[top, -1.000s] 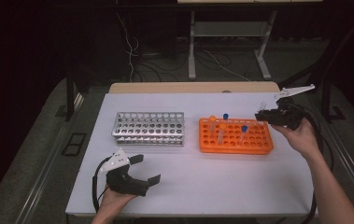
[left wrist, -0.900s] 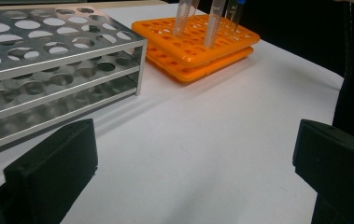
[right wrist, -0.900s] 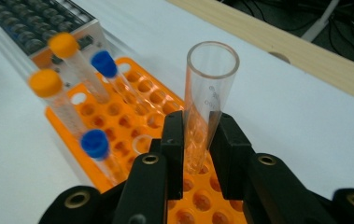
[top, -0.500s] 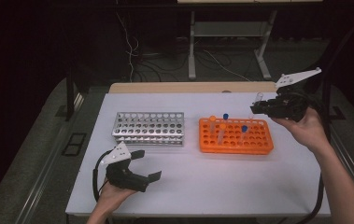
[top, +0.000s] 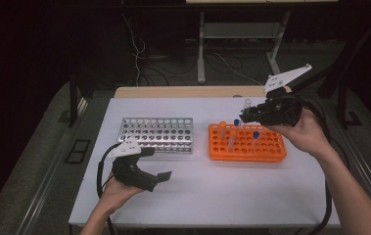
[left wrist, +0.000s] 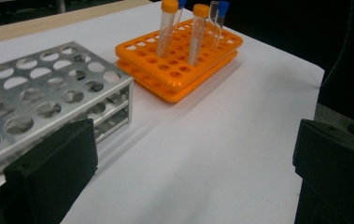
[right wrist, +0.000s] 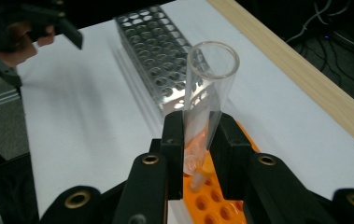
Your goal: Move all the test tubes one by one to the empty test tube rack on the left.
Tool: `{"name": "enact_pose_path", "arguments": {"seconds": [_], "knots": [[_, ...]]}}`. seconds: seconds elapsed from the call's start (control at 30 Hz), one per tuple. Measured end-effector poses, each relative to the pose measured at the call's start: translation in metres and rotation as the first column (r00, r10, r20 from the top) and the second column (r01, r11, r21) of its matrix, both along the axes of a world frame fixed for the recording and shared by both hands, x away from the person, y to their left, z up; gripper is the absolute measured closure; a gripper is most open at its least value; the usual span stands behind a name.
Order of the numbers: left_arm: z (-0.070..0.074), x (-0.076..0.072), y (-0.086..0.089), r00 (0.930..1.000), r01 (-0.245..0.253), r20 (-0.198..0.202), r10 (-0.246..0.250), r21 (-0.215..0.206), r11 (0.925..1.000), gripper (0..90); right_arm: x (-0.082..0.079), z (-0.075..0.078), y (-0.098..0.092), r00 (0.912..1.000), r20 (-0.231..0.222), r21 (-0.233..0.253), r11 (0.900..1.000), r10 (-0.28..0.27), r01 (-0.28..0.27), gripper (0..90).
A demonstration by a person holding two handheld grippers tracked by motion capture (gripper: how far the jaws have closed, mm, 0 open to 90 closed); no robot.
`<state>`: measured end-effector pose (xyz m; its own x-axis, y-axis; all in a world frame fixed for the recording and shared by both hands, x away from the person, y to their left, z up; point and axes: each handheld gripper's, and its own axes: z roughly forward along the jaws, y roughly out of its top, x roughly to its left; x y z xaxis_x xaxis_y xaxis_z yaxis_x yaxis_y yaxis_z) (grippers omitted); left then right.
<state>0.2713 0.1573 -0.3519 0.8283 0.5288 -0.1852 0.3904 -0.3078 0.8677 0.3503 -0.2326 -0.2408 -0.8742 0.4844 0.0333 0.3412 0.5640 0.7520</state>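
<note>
- Clear tube [right wrist: 206, 100]: uncapped plastic test tube, open mouth upward, leaning slightly, clamped at its lower half between the right gripper's [right wrist: 198, 140] two black jaws.
- Orange rack [top: 247, 143]: directly below that gripper, holding capped tubes upright.

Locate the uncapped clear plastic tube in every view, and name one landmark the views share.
High view: the uncapped clear plastic tube stands upper right, held in the right gripper above the orange rack's far edge.
Left gripper view: top centre, a clear open tube between the orange-capped and blue-capped tubes.
Right gripper view: centre, clamped between the black jaws.
Shared landmark: the orange plastic tube rack.
</note>
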Motion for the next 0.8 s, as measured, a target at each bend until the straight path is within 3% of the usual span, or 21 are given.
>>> {"name": "enact_pose_path", "arguments": {"seconds": [0.37, 0.8], "knots": [[0.032, 0.021, -0.016, 0.9977, 0.063, 0.018, -0.065, 0.086, 0.9943, 0.0, -0.006, -0.013, 0.051, 0.9907, -0.034, -0.045, 0.990, 0.132, -0.133, 75.1], [0.060, 0.047, -0.032, 0.9892, 0.137, 0.027, -0.144, 0.178, 0.9744, 3.0, 0.004, -0.043, 0.088, 0.9745, -0.073, -0.055, 0.975, 0.212, -0.216, 75.0]]}}
